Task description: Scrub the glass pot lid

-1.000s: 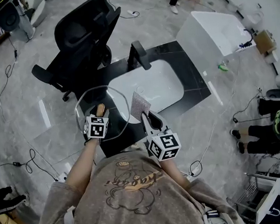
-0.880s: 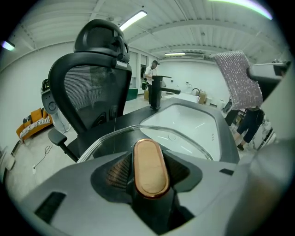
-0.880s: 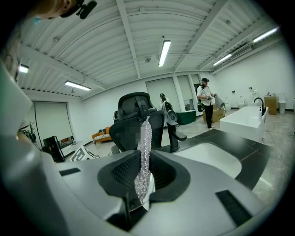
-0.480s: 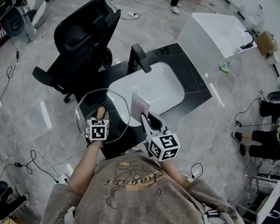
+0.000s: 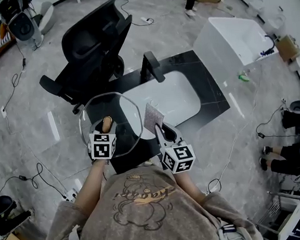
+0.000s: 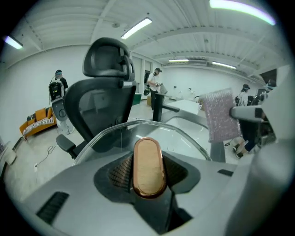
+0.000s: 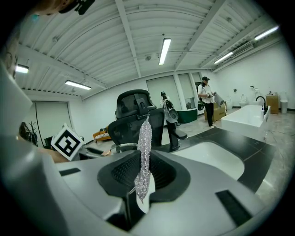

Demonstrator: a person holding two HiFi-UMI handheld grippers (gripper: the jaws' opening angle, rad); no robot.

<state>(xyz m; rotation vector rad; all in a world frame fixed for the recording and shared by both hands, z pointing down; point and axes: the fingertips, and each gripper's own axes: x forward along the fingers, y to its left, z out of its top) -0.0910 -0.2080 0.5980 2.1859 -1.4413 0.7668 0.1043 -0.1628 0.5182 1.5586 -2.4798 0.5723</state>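
Status: setup stage, no scrubbing under way as far as I can see.

- Lid [image 5: 118,105]: glass, tilted, over the near-left corner of the tabletop [image 5: 210,88], with part of it hanging past the left edge. Can't tell whether its rim rests on the tabletop.
- Left gripper [image 6: 148,177]: fingers [image 6: 120,173] about mid-width and closing on the lid's copper knob [image 6: 148,159]. The knob sits between them, and the ribbed pads look to be against both of its sides.
- Right gripper [image 7: 144,174]: fingers nearly together, clamped on a thin silvery scrub pad [image 7: 144,138] that stands upright out of them.
- Pad vs lid: the pad is just beside the lid's right rim, over the near edge of the sink [image 5: 163,95], and is not touching the glass.

Done, judging by the layout: lid gripped by the knob, scrub pad in hand, and both brought together at the near edge of the tabletop.
Left: the whole scrub. The pad has to reach the glass and work across it. No water or suds visible on the lid or in the sink. Can't judge from here how dirty the glass is.

Count:
- 1 lid, 1 knob
- 1 scrub pad
- 2 grippers
- 1 sink set into the tabletop, 1 black faucet [image 5: 153,65] at its far edge
- 1 office chair [image 5: 88,41] beyond the tabletop's far-left corner
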